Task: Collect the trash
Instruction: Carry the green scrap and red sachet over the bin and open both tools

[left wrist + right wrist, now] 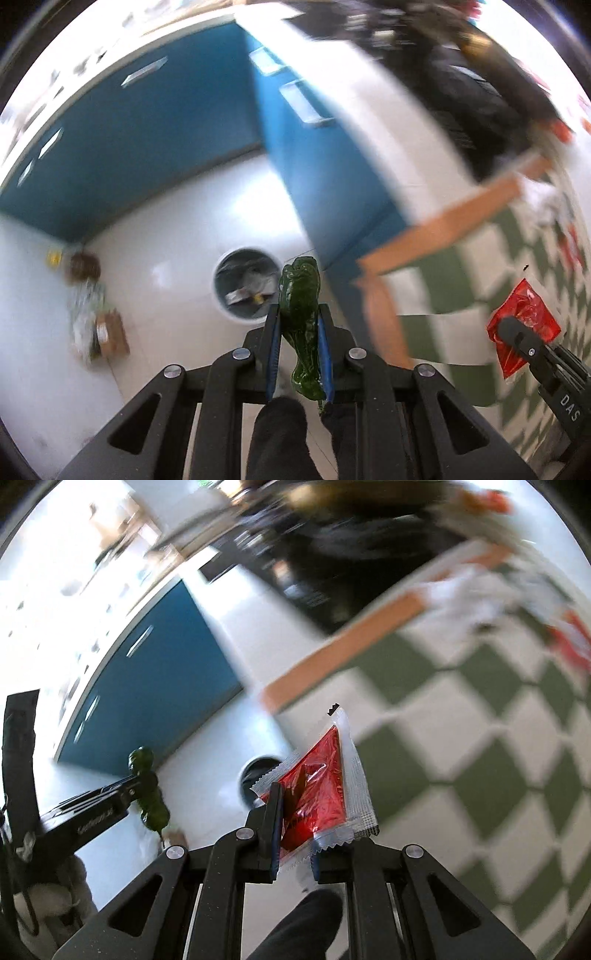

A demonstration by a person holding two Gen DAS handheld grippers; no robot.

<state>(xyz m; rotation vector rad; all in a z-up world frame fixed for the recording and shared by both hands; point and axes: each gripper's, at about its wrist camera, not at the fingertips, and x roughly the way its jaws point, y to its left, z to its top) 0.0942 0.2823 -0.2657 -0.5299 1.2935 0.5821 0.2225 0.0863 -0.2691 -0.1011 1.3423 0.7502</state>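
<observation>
Trash: green packet and red sachet, both being carried.
Left gripper: I am pinching the green packet, jaws nearly closed.
Right gripper: I am clamping the red sachet.
Surroundings: round bin sitting on the white floor below; blue cabinet beyond.

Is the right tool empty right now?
No, the right tool is shut on a red sauce packet sticking up between its fingers.

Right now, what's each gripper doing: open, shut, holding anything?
Left gripper: shut on a green sauce packet.
Right gripper: shut on a red sauce packet.
</observation>
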